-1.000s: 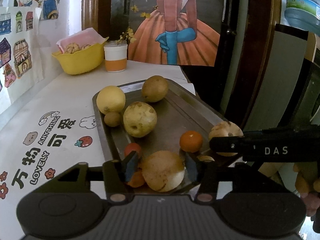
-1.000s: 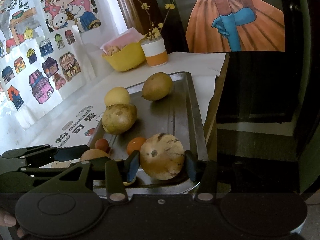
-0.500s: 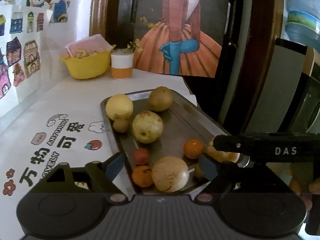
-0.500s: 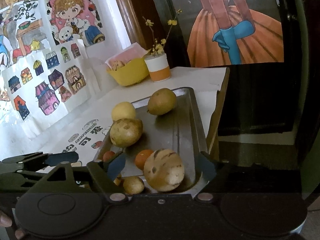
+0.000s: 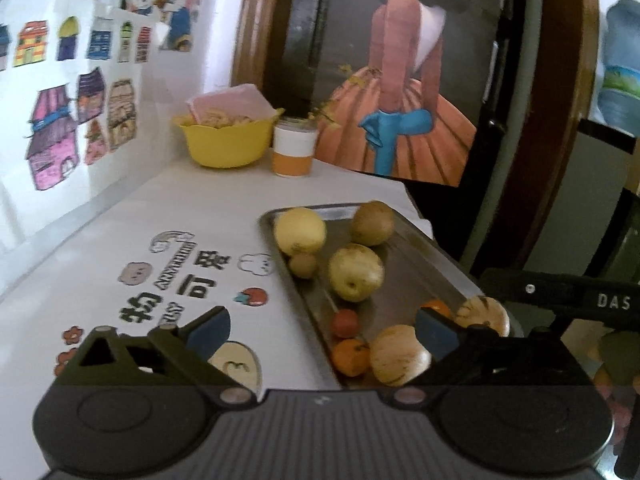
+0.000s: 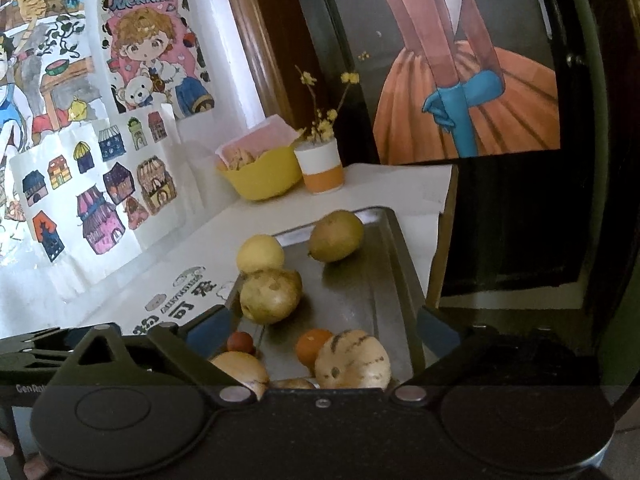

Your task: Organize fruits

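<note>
The fruits lie on the metal tray [image 5: 424, 240] at the table's right edge: a striped melon [image 6: 352, 364] and a pale melon [image 5: 400, 354] at its near end, both released since a second ago. The left gripper [image 5: 320, 330] and right gripper [image 6: 320, 330] now gape wide, empty. A yellow bowl [image 5: 226, 142] and cup [image 5: 294, 152] stand at the far edge.

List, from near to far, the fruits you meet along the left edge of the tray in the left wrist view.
Orange mandarin → small red fruit → small brown fruit → yellow lemon-like fruit, all on the metal tray.
</note>
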Demonstrator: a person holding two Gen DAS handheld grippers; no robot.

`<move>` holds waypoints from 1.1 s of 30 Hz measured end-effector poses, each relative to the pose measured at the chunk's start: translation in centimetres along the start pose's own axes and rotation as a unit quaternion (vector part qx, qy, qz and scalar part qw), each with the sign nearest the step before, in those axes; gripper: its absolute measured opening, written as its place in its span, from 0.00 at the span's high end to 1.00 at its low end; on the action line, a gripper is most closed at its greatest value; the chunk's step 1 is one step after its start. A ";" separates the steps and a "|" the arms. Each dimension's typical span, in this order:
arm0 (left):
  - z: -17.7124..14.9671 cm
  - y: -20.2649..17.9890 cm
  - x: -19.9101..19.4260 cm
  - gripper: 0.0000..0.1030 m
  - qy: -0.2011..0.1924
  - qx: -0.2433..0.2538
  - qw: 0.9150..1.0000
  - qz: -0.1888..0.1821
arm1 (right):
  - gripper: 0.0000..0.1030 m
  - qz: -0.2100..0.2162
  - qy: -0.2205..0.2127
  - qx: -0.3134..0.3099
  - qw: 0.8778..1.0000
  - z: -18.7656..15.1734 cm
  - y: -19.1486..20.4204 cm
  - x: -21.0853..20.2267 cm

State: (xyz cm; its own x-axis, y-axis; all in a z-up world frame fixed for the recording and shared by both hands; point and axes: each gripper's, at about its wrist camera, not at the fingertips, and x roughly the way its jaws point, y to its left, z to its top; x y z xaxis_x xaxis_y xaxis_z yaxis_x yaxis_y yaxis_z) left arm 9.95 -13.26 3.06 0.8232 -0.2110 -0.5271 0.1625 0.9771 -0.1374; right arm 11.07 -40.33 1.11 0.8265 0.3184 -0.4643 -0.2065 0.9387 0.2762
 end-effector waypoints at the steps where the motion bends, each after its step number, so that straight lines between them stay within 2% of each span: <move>1: 0.0 0.4 -0.2 0.01 -0.002 -0.004 1.000 0.003 | 0.02 -0.002 -0.004 -0.001 1.000 0.0 0.3 -0.1; 15: 0.5 5.6 -3.2 0.01 -0.030 -0.050 0.998 0.022 | 0.01 -0.031 -0.033 -0.013 0.999 -0.5 5.3 -1.7; 29: -0.3 7.9 -5.3 0.01 -0.047 -0.041 0.997 0.038 | 0.01 -0.051 -0.075 -0.036 0.995 -1.9 9.5 -4.0; 33: -0.5 8.2 -6.2 0.01 -0.055 -0.038 0.997 0.041 | 0.01 -0.068 -0.095 -0.046 0.992 -2.5 10.5 -5.1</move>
State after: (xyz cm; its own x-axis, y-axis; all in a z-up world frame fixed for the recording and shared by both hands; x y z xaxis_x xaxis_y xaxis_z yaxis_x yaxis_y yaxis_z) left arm 5.89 -3.97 4.76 0.8872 -0.1220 -0.4450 0.0537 0.9852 -0.1630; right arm 3.38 -31.70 4.24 0.9321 0.1663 -0.3219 -0.1269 0.9820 0.1398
